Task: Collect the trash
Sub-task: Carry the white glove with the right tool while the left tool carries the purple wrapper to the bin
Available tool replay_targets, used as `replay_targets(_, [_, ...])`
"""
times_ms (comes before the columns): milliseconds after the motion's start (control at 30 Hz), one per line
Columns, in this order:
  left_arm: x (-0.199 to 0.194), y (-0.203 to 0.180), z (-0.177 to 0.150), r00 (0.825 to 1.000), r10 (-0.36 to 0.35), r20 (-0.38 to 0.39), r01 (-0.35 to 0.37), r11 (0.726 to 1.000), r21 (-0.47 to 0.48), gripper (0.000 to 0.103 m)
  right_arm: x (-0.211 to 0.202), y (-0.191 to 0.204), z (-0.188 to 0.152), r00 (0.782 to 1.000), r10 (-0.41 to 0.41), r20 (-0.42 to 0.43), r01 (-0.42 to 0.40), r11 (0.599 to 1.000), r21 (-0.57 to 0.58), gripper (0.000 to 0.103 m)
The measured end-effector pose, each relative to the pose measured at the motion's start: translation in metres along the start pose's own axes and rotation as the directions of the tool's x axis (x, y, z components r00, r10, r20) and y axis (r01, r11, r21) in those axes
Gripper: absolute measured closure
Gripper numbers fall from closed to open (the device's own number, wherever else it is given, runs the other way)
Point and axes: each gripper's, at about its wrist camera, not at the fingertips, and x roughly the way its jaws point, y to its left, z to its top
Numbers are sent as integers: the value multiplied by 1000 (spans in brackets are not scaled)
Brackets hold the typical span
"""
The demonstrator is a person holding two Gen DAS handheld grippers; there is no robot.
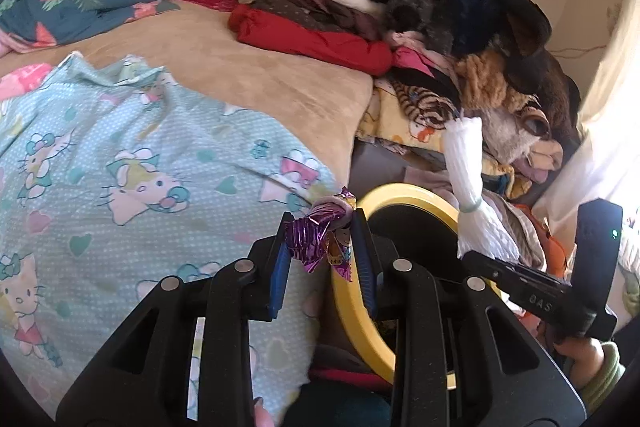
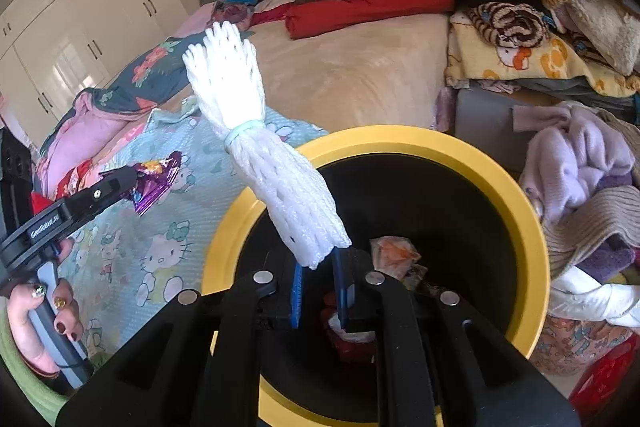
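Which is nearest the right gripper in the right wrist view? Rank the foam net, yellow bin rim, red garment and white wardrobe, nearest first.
From the right gripper:
1. Foam net, held in it.
2. Yellow bin rim, just beyond.
3. Red garment, across the bed.
4. White wardrobe, far left.

the left gripper point(image 1: 322, 247) has its two blue-padded fingers closed together, pinching something between them, and a bare hand point(image 2: 44, 315) with dark painted nails and a green sleeve cuff wraps its handle. the right gripper point(image 2: 318, 267) points forward and downward with its fingers drawn close, clamped at their tips; its holding hand point(image 1: 580, 351) shows only partly.
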Motion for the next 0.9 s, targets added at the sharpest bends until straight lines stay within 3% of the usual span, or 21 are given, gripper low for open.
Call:
replay_targets(200, [-1, -20, -6, 1000, -16, -12, 17, 999, 38, 81, -9, -18, -1, 1000, -21, -5, 21, 999, 31, 90])
replay_targets(667, [0, -56, -24, 998, -45, -36, 48, 994, 100, 81, -27, -30, 2, 993, -105, -55, 98, 989, -108, 90])
replay_targets(900, [5, -76, -29, 998, -38, -45, 43, 990, 132, 81, -22, -43, -7, 992, -97, -85, 91, 994, -68, 90])
